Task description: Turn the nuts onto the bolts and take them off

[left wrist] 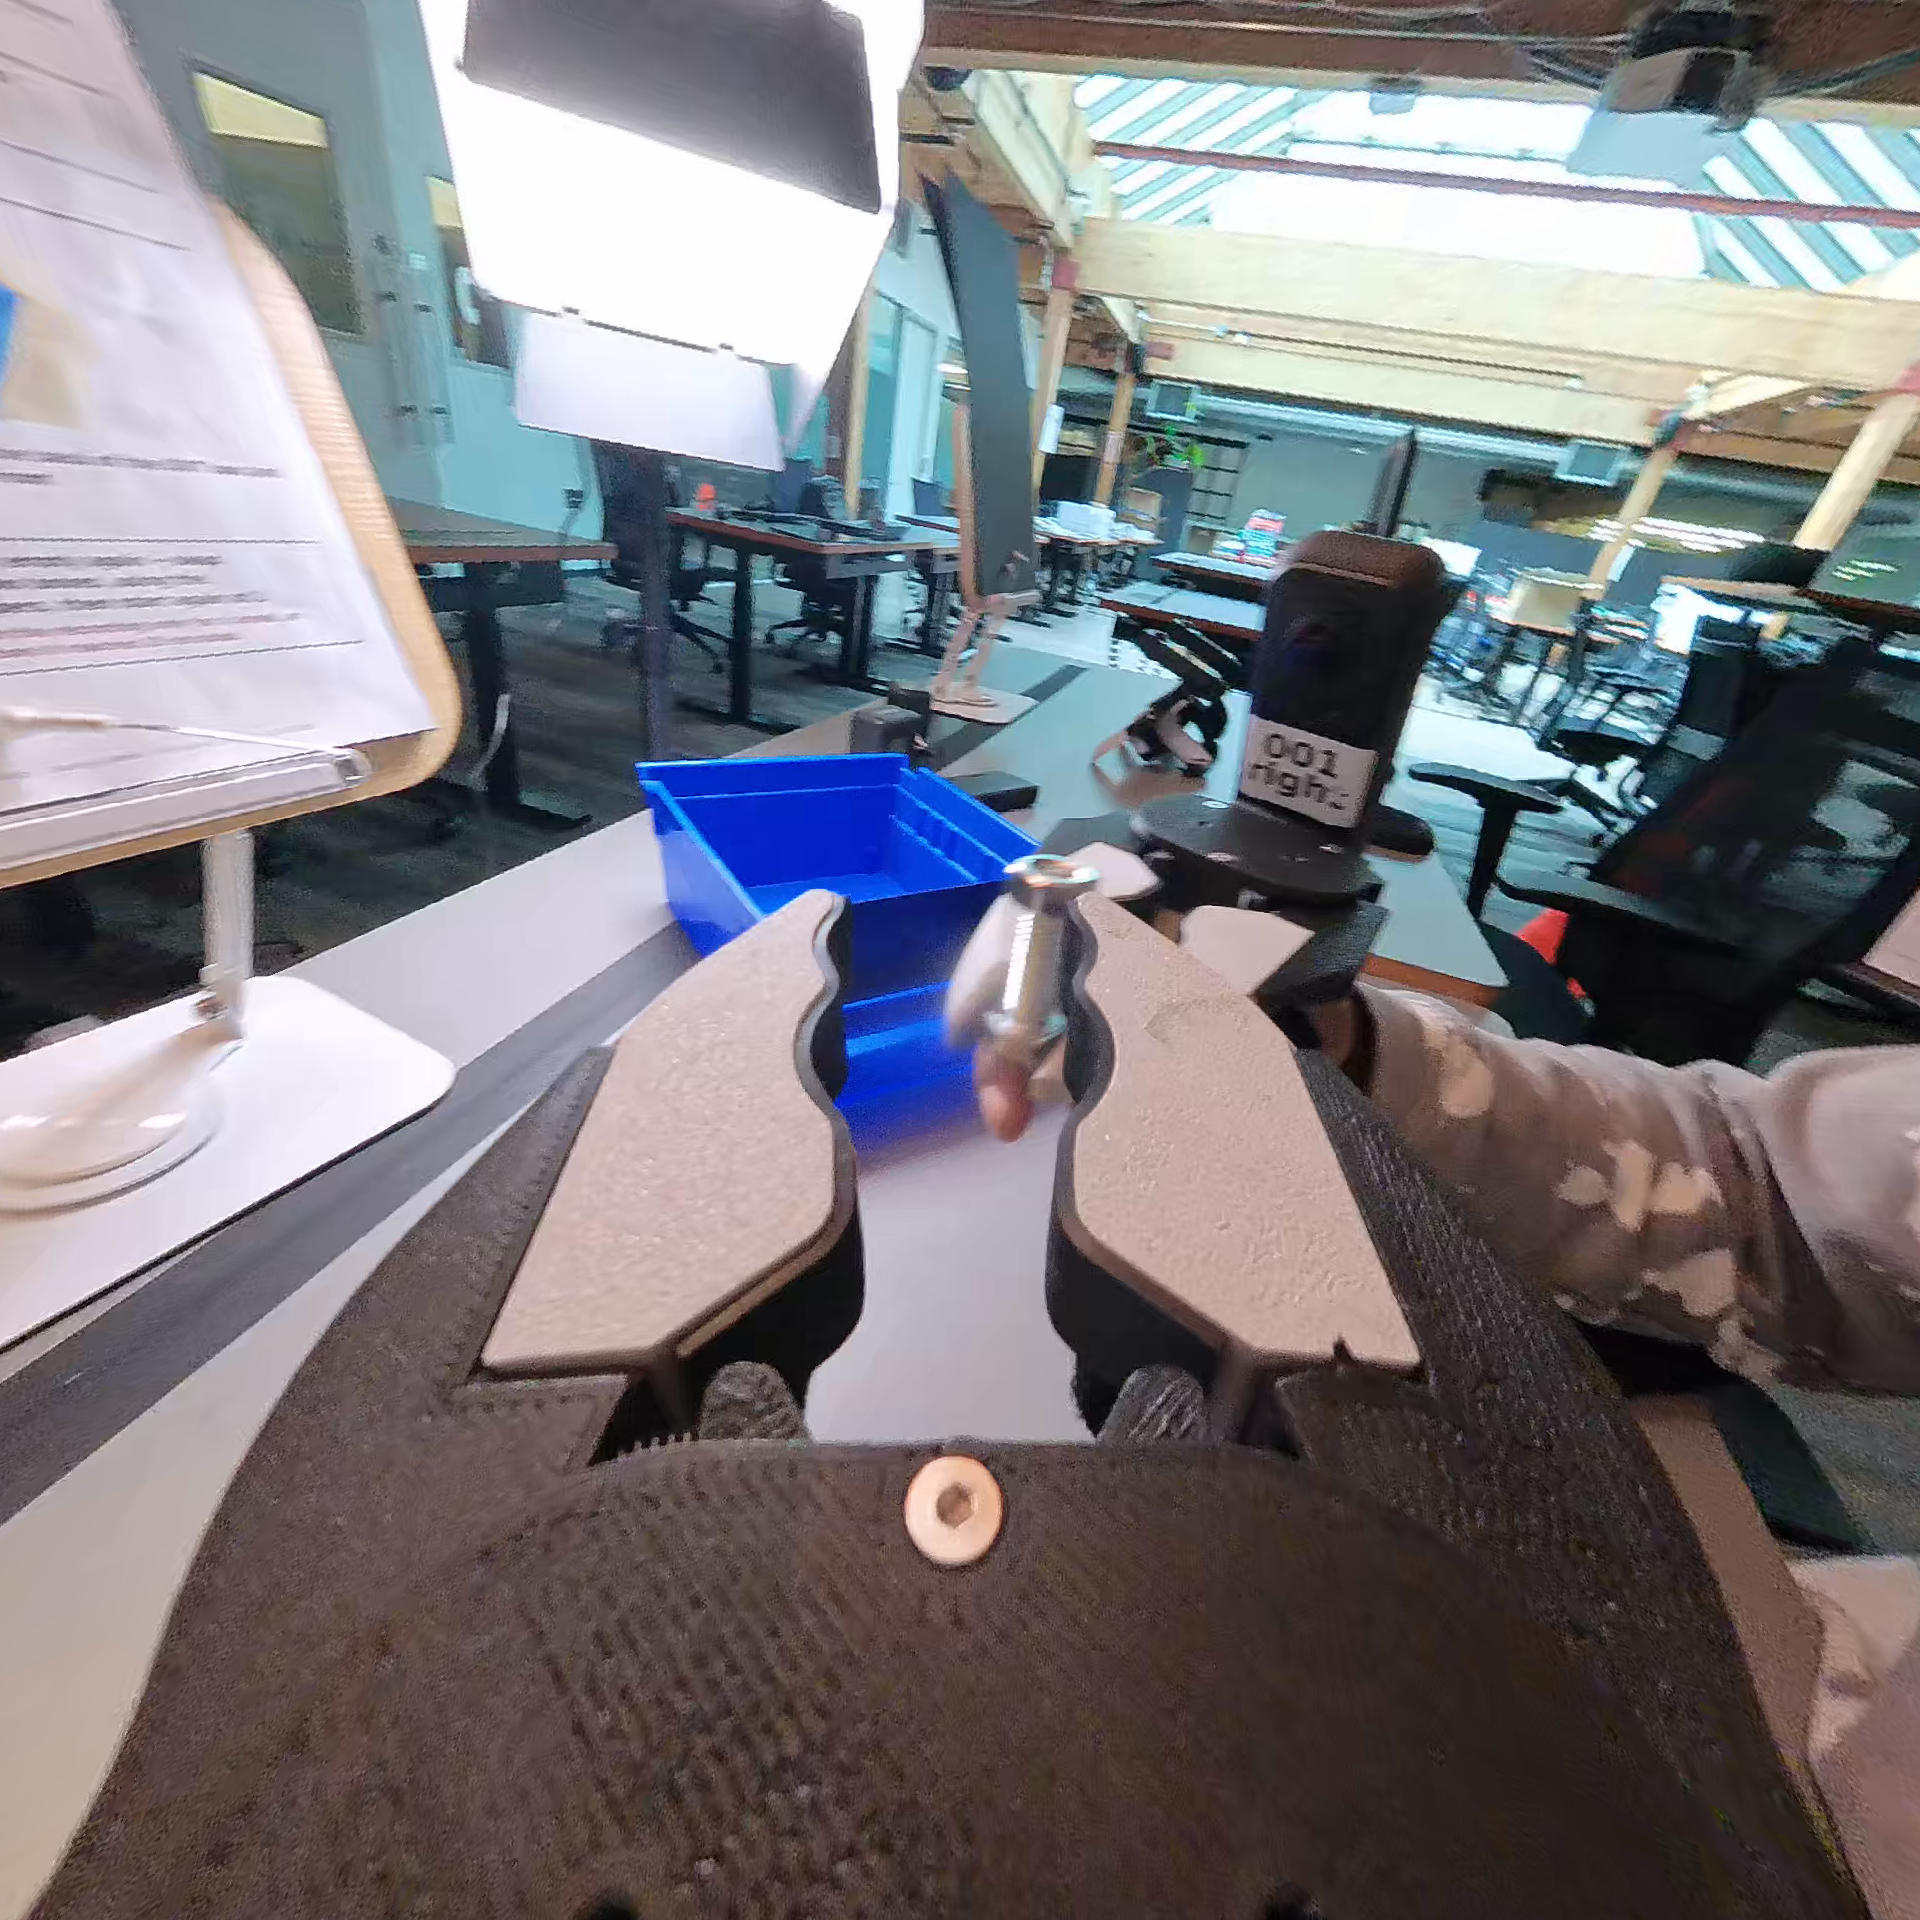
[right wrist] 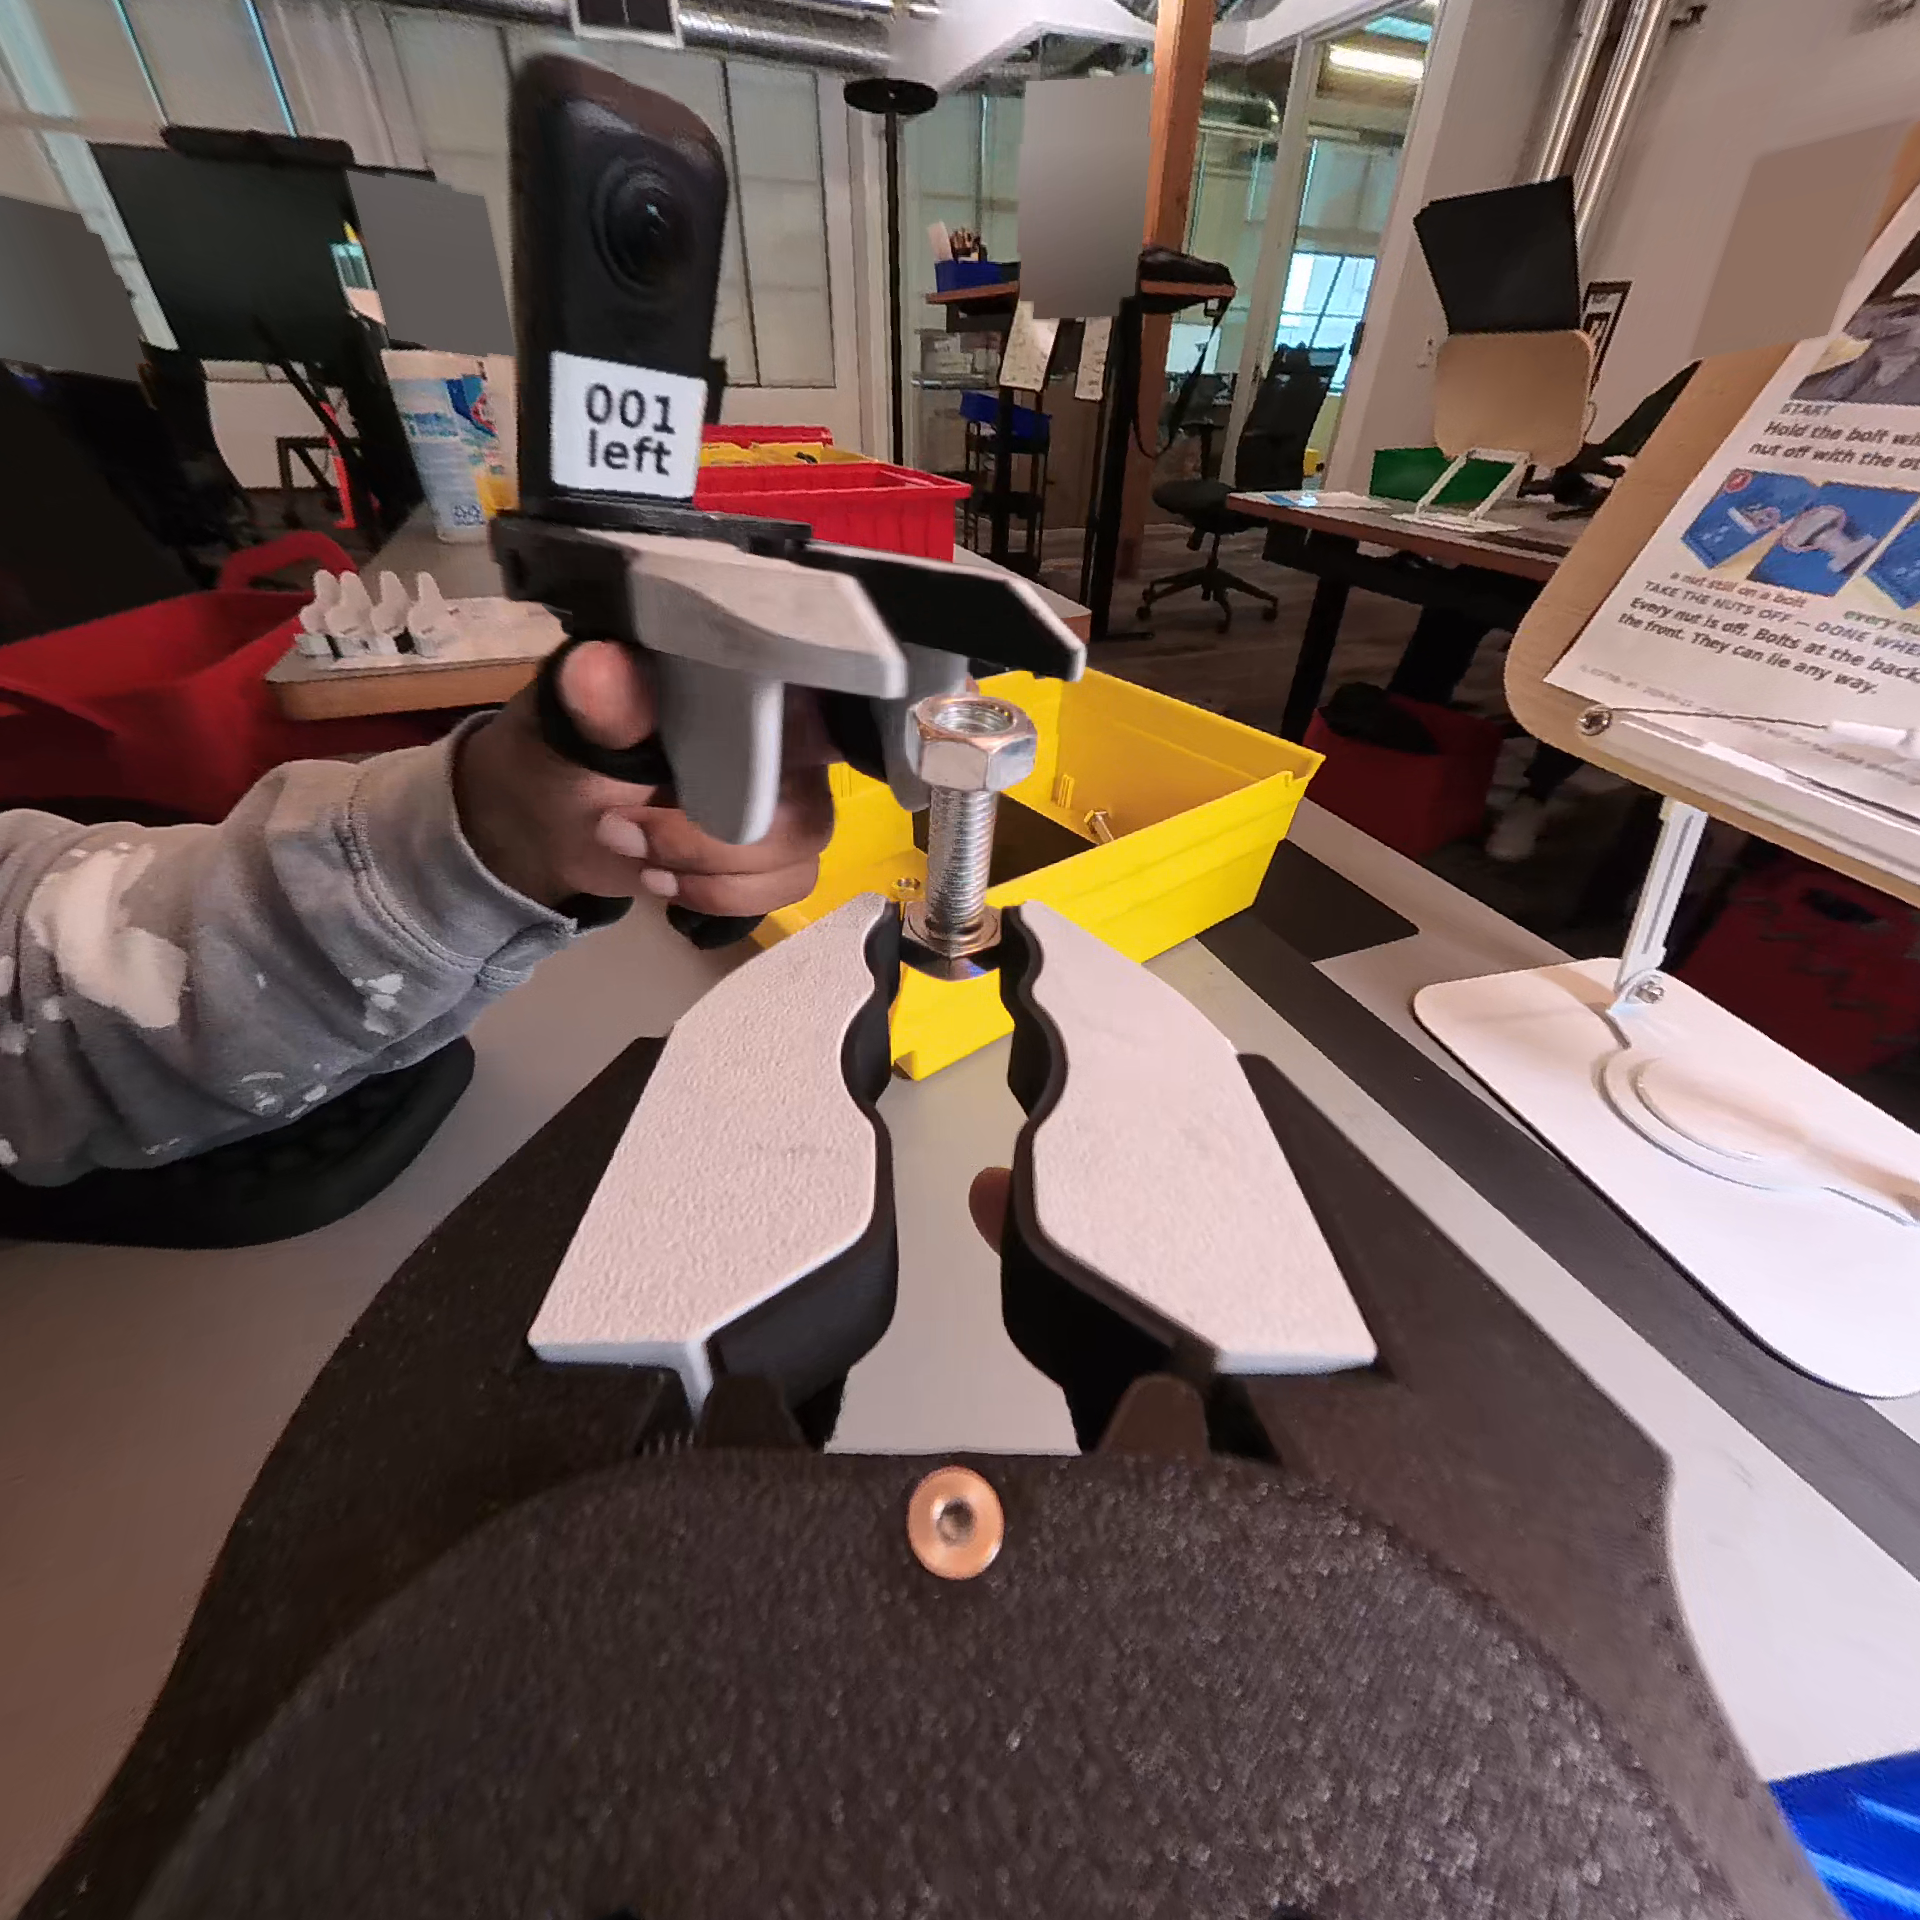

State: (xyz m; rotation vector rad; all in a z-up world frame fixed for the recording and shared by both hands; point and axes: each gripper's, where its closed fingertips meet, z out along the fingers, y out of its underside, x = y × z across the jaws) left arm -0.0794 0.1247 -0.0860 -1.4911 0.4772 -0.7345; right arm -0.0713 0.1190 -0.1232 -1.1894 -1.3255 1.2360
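Observation:
A silver bolt (right wrist: pixel 958 862) stands upright in the right wrist view. My right gripper (right wrist: pixel 951 935) is shut on its head end. A hex nut (right wrist: pixel 971 750) sits at the top of the thread. My left gripper (right wrist: pixel 821 748) is above it, open, with the nut beside one finger (right wrist: pixel 717 727). In the left wrist view my left gripper (left wrist: pixel 956 935) is wide open. The blurred bolt (left wrist: pixel 1023 966) lies against its right finger (left wrist: pixel 1195 1143). My right gripper (left wrist: pixel 1174 904) shows just beyond the bolt.
A blue bin (left wrist: pixel 831 852) stands on the grey table (left wrist: pixel 468 966) ahead of my left gripper. A yellow bin (right wrist: pixel 1164 831) with small parts is behind the bolt. A document stand with a sheet (right wrist: pixel 1766 582) and white base (right wrist: pixel 1714 1143) is to the right. Red bins (right wrist: pixel 831 499) stand farther back. The left gripper's tips are roughly 4 cm from the right gripper's.

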